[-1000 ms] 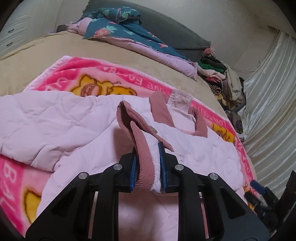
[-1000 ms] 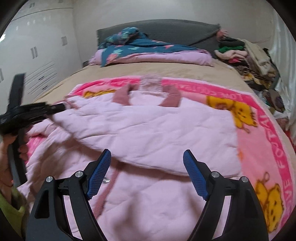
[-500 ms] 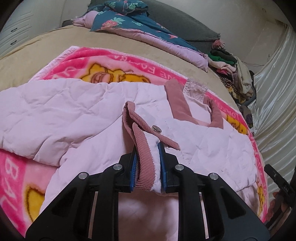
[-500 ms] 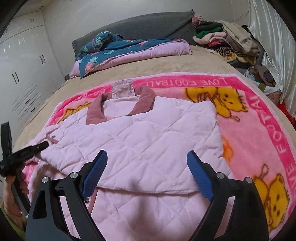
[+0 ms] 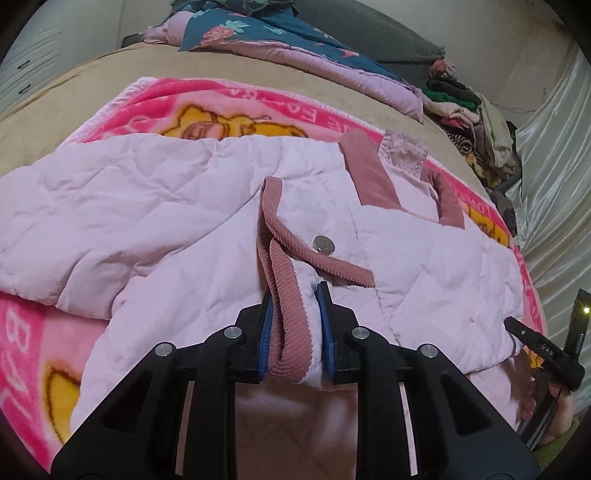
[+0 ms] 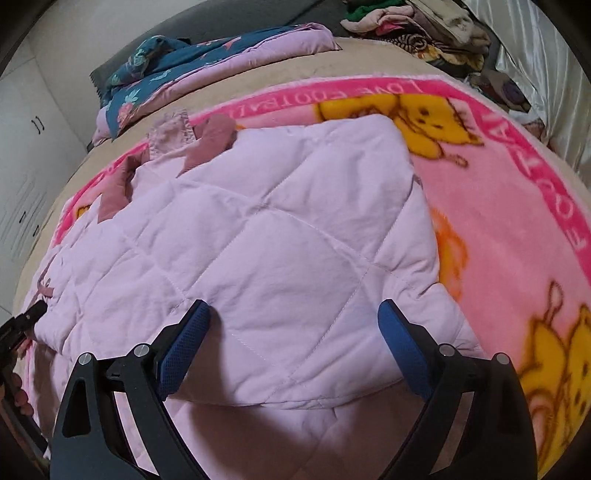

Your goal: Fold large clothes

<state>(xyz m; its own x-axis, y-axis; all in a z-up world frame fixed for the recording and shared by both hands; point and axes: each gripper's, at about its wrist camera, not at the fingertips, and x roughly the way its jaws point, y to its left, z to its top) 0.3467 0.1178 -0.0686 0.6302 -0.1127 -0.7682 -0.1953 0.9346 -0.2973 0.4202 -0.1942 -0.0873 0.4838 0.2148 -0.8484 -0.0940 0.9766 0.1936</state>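
Note:
A pale pink quilted jacket [image 5: 155, 221] with dusty-rose corduroy trim lies on a bright pink cartoon blanket [image 5: 155, 99]. My left gripper [image 5: 295, 325] is shut on the jacket's corduroy sleeve cuff [image 5: 291, 332], holding it low over the folded jacket body; a metal snap [image 5: 323, 244] shows just beyond. In the right wrist view the jacket [image 6: 258, 251] lies folded with its collar [image 6: 207, 144] at the far left. My right gripper [image 6: 295, 314] is open and empty, its blue pads [image 6: 184, 339] straddling the folded sleeve's near edge.
A teal floral quilt [image 6: 207, 62] and grey pillow lie at the bed's head. A heap of clothes [image 6: 417, 22] sits at the far right, beside a shiny curtain [image 5: 554, 147]. The blanket [image 6: 498, 221] lies bare to the jacket's right.
My left gripper has carried the cuff lower over the jacket. My right gripper has moved forward and down, close onto the folded sleeve edge, staying open.

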